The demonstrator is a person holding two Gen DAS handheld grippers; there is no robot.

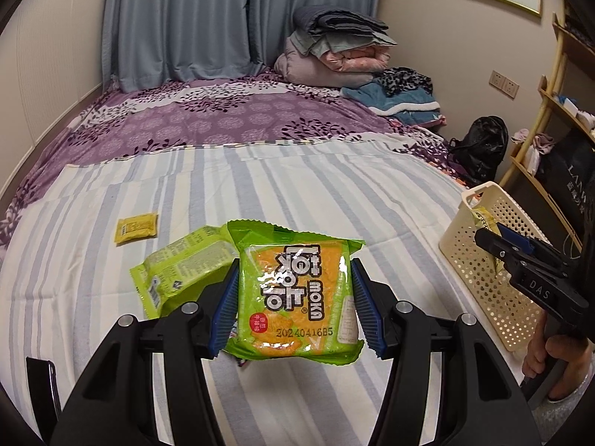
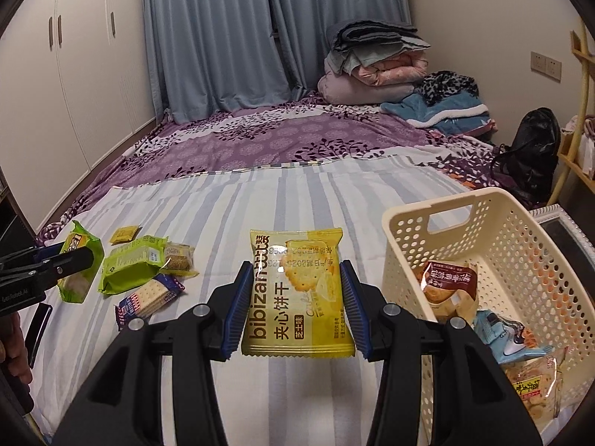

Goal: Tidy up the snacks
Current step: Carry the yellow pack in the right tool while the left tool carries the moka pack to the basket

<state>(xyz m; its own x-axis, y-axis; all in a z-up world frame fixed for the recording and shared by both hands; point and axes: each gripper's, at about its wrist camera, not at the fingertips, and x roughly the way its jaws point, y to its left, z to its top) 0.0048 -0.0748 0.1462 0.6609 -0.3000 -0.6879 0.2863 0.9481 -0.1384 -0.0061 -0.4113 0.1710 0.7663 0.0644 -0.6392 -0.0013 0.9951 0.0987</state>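
Observation:
My left gripper (image 1: 295,282) is shut on a green snack packet (image 1: 295,293) with an orange panel, held above the striped bed sheet. My right gripper (image 2: 295,290) is shut on a yellow biscuit packet (image 2: 297,293), lifted just left of the cream perforated basket (image 2: 401,256). In the right wrist view the basket holds a brown packet (image 2: 450,286), a blue packet (image 2: 509,338) and a clear biscuit packet (image 2: 535,386). On the sheet lie a second green packet (image 2: 132,264), a small yellow sachet (image 2: 124,235), a cracker packet (image 2: 150,299) and a small clear-wrapped bar (image 2: 180,258).
The striped sheet (image 1: 297,186) covers the near half of a bed with a purple floral cover (image 1: 223,115). Folded quilts (image 1: 334,52) and clothes pile up at the far end. A black bag (image 1: 479,145) and a wooden shelf (image 1: 550,130) stand right of the basket (image 1: 494,260).

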